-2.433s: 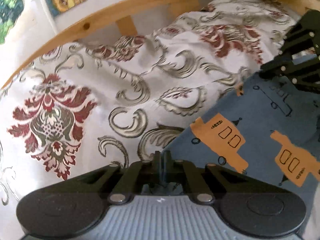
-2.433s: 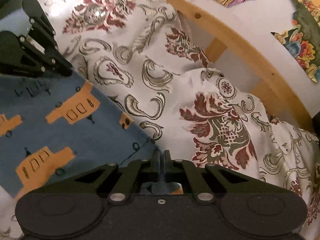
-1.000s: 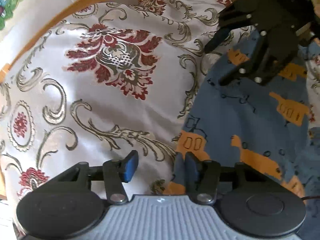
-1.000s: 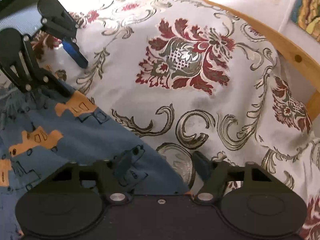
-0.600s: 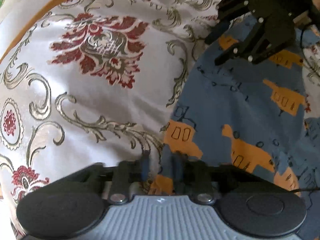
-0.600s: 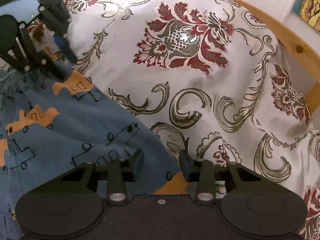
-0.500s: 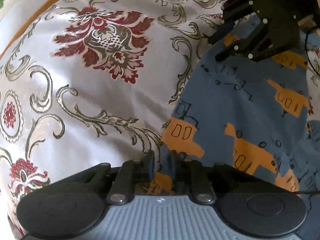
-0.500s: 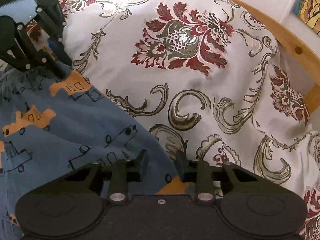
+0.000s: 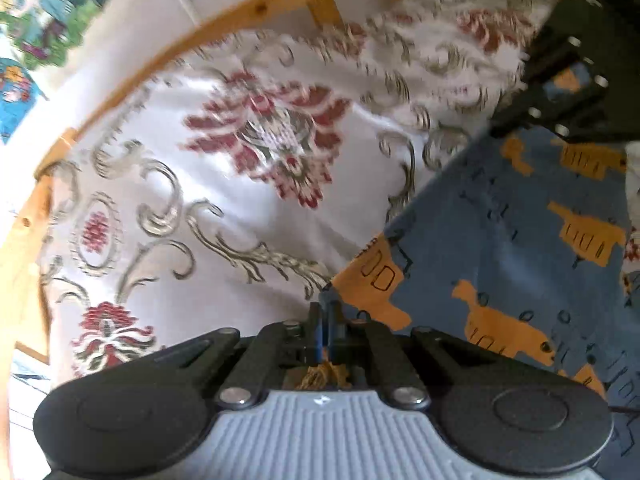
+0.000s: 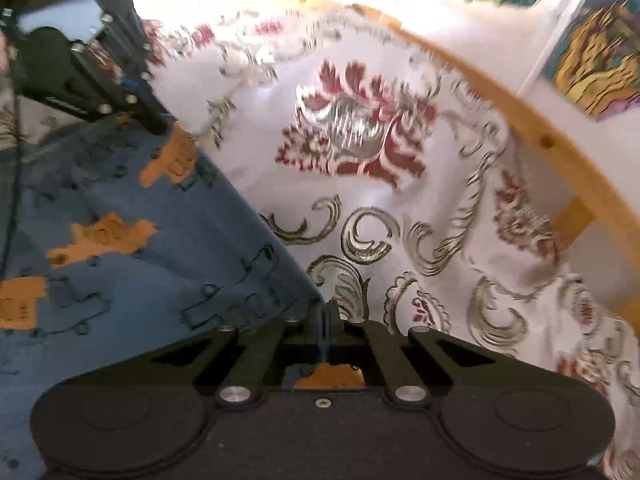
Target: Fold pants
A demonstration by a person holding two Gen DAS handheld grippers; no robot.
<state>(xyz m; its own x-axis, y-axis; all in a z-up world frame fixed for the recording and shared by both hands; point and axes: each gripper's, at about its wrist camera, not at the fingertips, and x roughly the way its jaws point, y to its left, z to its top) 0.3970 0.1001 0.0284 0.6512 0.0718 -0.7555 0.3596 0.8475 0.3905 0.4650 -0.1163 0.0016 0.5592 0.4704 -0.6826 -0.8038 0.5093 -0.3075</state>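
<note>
- Half a second ago both grippers were closing; now the left gripper point(image 9: 325, 316) and right gripper point(image 10: 326, 316) are each clenched on a corner of the pants point(image 9: 500, 248)
- Pants lie on the bedspread point(image 9: 248, 200), edge pinched, likely ready to lift and fold

Pants point(image 9: 500, 240) on bedspread point(image 9: 248, 184), frame point(image 9: 224, 24) behind

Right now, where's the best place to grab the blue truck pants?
By the edge corners, from the bedspread side. The pants lie flat, so only the thin border fits between fingers; the left gripper and right gripper already pinch it there.
</note>
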